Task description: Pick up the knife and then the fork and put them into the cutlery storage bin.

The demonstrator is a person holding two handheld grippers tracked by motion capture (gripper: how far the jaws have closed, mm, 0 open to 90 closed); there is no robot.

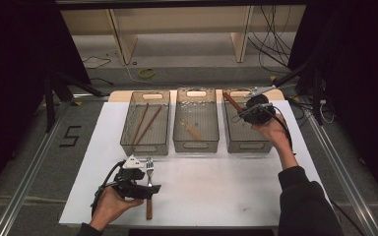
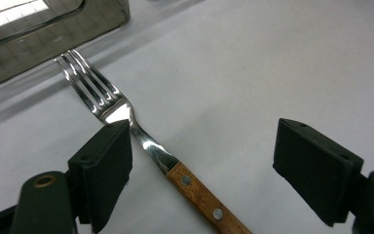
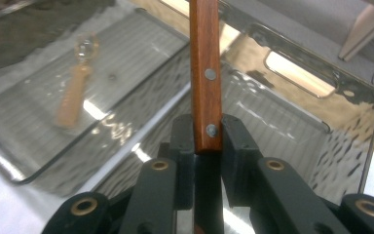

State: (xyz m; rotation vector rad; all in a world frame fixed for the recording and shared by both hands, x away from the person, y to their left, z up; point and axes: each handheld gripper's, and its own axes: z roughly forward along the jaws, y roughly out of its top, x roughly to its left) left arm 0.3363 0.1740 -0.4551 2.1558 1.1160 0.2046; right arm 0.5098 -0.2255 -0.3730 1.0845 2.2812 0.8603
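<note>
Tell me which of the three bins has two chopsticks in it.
The left bin: two reddish chopsticks lie in it. The middle bin holds a spoon.

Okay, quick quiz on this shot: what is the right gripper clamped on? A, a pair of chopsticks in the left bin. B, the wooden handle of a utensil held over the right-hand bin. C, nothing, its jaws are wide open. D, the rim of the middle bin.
B: the right gripper has its jaws closed on a riveted wooden handle, held above the right-hand bin.
</note>
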